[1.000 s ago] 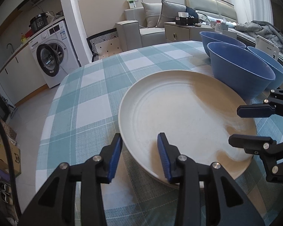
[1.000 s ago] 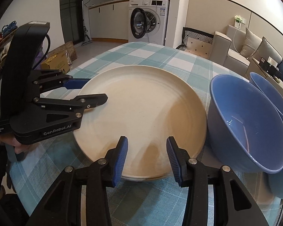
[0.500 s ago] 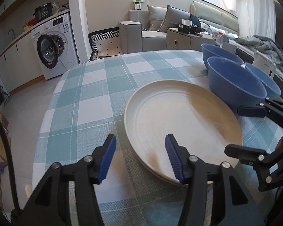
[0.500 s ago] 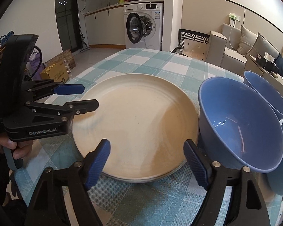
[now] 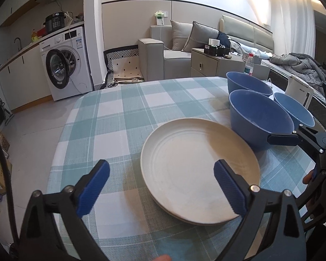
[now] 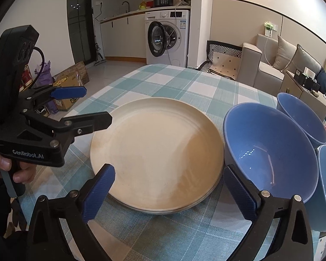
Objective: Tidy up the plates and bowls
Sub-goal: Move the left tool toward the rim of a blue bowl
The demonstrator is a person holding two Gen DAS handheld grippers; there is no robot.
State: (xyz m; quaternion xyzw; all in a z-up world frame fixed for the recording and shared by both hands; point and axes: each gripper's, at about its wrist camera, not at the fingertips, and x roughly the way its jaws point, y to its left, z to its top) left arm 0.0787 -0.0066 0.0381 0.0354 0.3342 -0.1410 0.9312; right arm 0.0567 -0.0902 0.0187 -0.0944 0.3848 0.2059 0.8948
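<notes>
On the checked tablecloth (image 5: 123, 117) nearest the cameras, the left gripper (image 5: 160, 187) and right gripper (image 6: 169, 193) had just been opening; both stood spread wide, gripping nothing. Between and just beyond them lay the cream plate (image 6: 156, 148), seemingly atop another. Past its right edge stood three blue bowls (image 6: 269, 150), close together.

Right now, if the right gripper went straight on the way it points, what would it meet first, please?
Most likely the cream plate: the open right gripper aims down at its near part; exact depth is unclear.
</notes>
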